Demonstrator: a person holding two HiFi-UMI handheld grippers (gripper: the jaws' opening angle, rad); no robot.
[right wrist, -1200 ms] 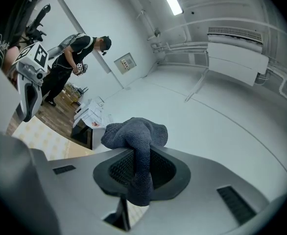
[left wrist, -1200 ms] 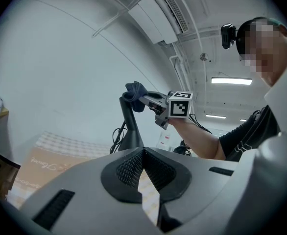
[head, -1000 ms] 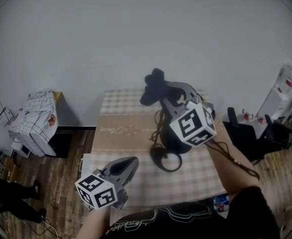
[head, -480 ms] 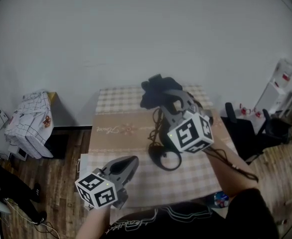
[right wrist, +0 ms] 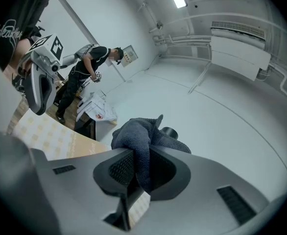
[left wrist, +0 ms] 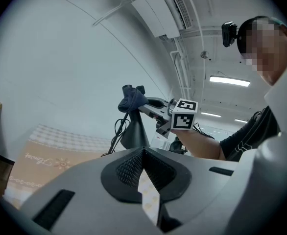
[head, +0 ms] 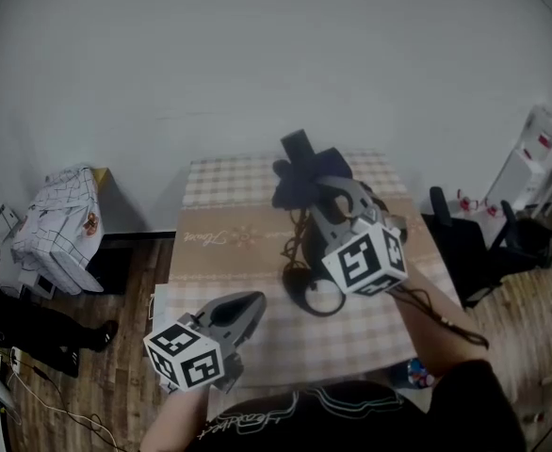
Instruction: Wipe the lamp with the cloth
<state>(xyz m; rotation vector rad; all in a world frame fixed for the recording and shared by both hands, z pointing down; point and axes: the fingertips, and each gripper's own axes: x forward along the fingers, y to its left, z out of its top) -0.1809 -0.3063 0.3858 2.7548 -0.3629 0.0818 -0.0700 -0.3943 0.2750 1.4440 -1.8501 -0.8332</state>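
A black desk lamp (head: 312, 296) stands on the checked table (head: 229, 238), its head (head: 299, 143) poking up at the far side. A dark blue cloth (head: 302, 179) is bunched against the lamp's top, and my right gripper (head: 319, 190) is shut on it. In the right gripper view the cloth (right wrist: 137, 134) hangs between the jaws with the lamp's head (right wrist: 171, 131) just behind. My left gripper (head: 248, 303) hovers low at the table's near left, shut with nothing in it, well apart from the lamp (left wrist: 133, 130). It looks toward the cloth (left wrist: 131, 99).
The lamp's black cable (head: 295, 243) loops beside its stem. A stand draped in white checked fabric (head: 59, 222) sits left of the table, and a black chair (head: 464, 245) is at the right. A person (right wrist: 87, 65) stands in the background.
The right gripper and the cloth have shifted slightly along the lamp's top, to the right. The left gripper has stayed where it was.
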